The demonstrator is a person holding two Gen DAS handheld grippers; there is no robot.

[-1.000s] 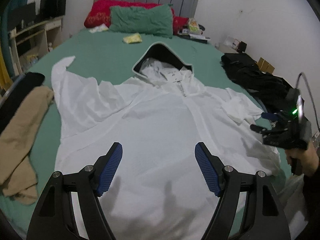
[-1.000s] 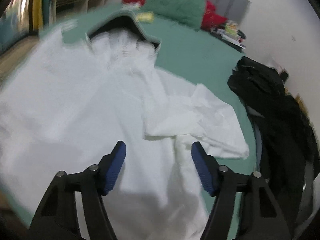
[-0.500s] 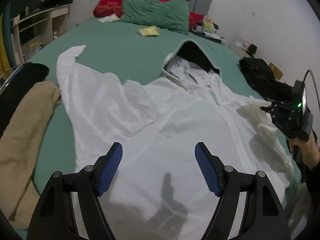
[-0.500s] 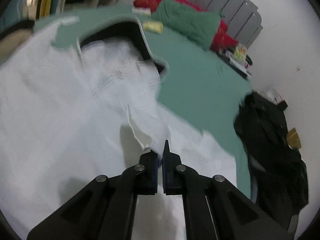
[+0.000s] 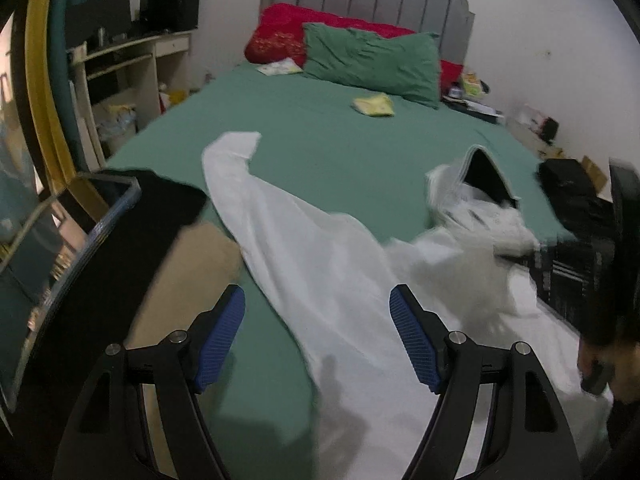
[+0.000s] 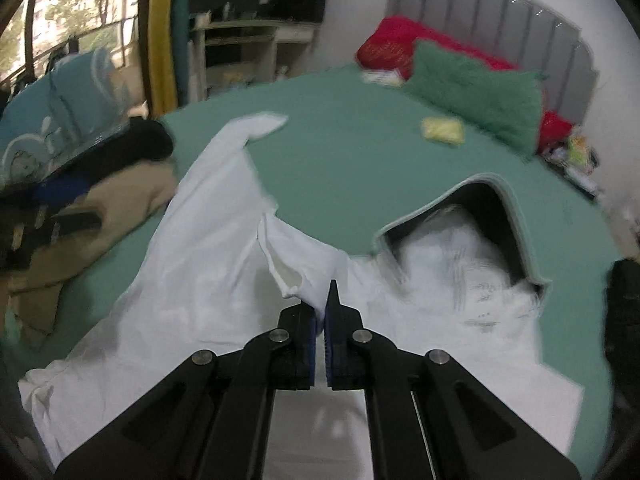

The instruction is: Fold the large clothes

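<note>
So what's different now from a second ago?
The right gripper snapped shut on the white hoodie's right sleeve and pulled it across the body. The left gripper swung toward the other sleeve. It stayed open and empty; pillows unchanged.

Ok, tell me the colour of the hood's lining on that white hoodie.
Black, with a pale trim along the edge of the hood; the right wrist view shows it best.

A bed (image 5: 320, 128) with a green sheet fills the frame. A white hooded garment (image 5: 340, 272) sprawls across the lower centre and right, a tan garment (image 5: 188, 280) and black cloth (image 5: 168, 200) at lower left, a green pillow (image 5: 368, 64) and small yellow item (image 5: 374, 105) at top.
</note>
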